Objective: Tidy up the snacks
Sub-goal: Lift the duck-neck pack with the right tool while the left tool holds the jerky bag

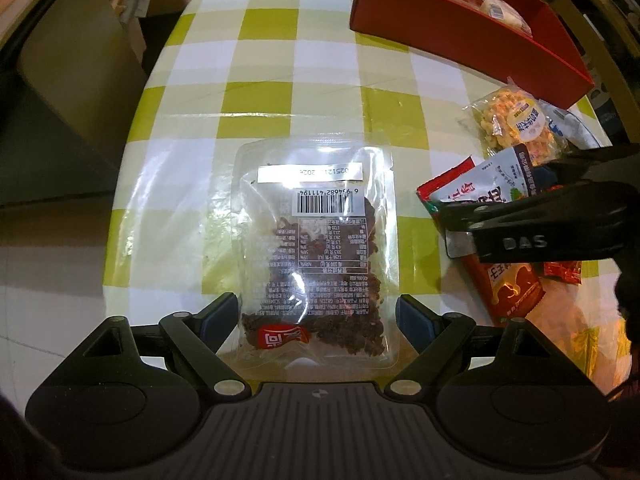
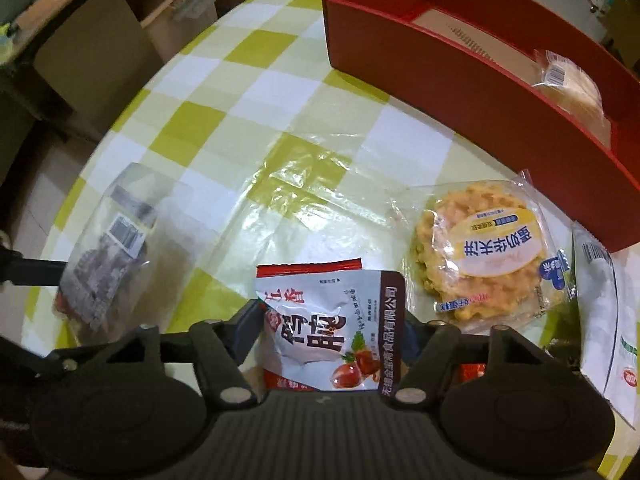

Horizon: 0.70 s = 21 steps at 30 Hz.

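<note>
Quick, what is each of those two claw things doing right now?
Left gripper: open, fingers either side of the clear snack bag.
Right gripper: fingers around the white-and-red pouch; grip cannot be told.

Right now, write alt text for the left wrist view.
The open left gripper straddles a clear packet of dark snacks on a green-checked tablecloth. The right gripper reaches over more packets; a red box sits beyond.

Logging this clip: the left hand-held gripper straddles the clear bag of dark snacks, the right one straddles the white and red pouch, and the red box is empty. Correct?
Not quite. The red box is not empty: one wrapped snack already lies inside, as the right wrist view shows. The rest stands.
</note>
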{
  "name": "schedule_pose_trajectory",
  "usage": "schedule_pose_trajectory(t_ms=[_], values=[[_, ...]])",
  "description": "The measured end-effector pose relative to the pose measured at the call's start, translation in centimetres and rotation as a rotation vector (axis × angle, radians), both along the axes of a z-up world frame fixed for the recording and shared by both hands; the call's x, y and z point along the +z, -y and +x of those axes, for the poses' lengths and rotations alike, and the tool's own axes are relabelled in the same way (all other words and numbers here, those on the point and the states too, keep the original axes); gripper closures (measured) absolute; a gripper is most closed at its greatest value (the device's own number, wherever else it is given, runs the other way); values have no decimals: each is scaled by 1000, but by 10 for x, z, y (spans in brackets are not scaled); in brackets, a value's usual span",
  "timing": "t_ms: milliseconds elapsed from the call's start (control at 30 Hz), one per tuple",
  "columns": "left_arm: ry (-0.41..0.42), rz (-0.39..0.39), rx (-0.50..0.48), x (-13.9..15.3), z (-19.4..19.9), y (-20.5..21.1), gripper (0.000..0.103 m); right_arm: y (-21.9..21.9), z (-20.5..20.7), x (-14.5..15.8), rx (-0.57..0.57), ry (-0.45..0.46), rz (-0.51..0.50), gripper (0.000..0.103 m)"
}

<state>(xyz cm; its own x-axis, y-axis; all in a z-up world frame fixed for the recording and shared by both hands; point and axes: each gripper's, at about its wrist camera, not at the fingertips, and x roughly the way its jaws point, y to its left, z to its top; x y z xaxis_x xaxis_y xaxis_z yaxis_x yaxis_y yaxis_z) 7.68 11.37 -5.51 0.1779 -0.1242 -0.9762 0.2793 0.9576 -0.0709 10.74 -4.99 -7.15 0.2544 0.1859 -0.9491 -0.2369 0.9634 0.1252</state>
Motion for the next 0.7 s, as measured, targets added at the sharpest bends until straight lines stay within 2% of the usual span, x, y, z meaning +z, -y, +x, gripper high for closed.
schedule_pose_trajectory(t_ms=[200,333,433,467,567,633,700], values=[[8,1,-1,1,-1,2,14,4,-1,6,4,3,23,40],[7,3,-1,1,-1,3,14,7,2,11,-1,11,80,40],[8,-2,1,1,-1,1,14,5,1,18,62,55,-56,38],[9,-4,-1,1,-1,1,14,11,-1,20,61,41,-62,38],[7,-15,-1,2,-1,-3,14,24,-18,17,62,-67,15,39],[2,-32,1,3,0,-5,14,23,-34,13,112,-114,-4,39],[7,-43,-5,4,0,-5,13,22,-48,16,167,-94,-62,39]])
